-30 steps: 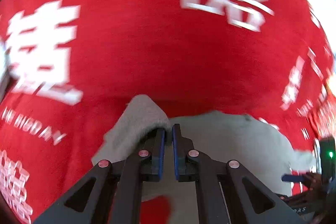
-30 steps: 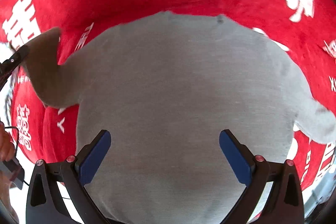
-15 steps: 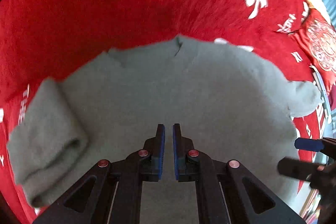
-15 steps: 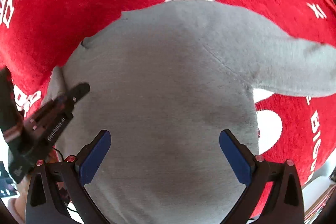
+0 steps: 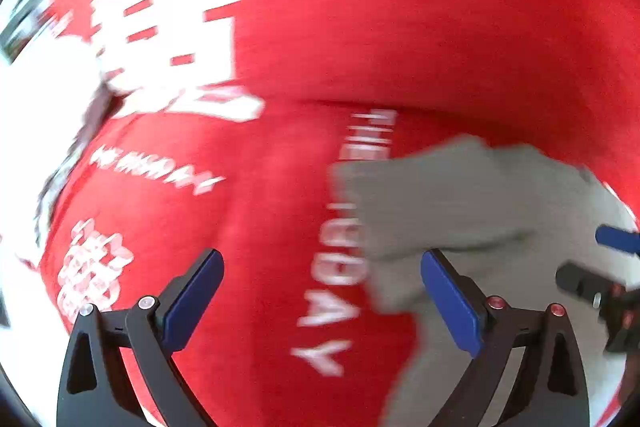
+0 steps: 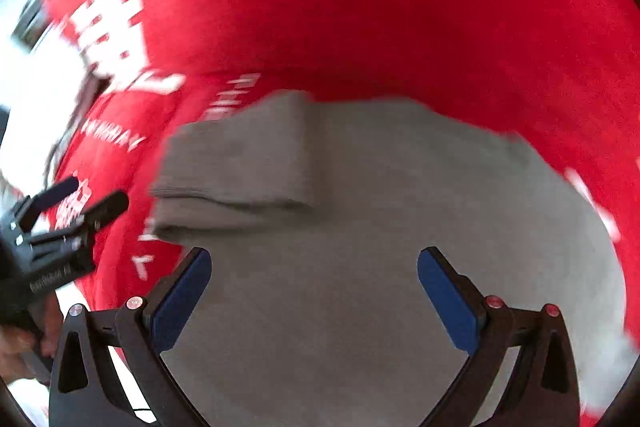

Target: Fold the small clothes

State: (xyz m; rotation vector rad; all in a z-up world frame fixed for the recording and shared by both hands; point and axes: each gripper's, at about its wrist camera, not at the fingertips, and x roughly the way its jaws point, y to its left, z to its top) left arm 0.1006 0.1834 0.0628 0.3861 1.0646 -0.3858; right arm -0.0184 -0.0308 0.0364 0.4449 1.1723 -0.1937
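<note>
We record a grey garment (image 6: 380, 227) of soft, matte knit lying flat on a red cloth (image 6: 400, 7). The cloth has a short, plush pile and carries large white printed characters and lines of smaller white lettering (image 5: 168, 27); motion blur smears both, so we cannot read them. It drapes over a surface we cannot identify.

The garment's body spreads broad and smooth under the right wrist camera, with a rounded outline against the red. Its one visible sleeve (image 6: 236, 167) is folded back on itself into a thick, doubled band at the garment's left edge, partly resting on the body, partly overhanging the red cloth. A ribbed cuff edge shows along the lower fold.

The left hand-held gripper (image 5: 320, 303) has just been opening; its jaws now stand wide apart with nothing between them, only red cloth below. Its blue pads (image 5: 192, 299) look flat and rubbery on black angular arms with small red and silver pivots. The folded sleeve lies just beyond its right finger.

The right hand-held gripper (image 6: 314, 301) also stands with jaws spread wide, empty, poised over the grey body of the garment. Whether its fingertips touch the fabric we cannot tell
</note>
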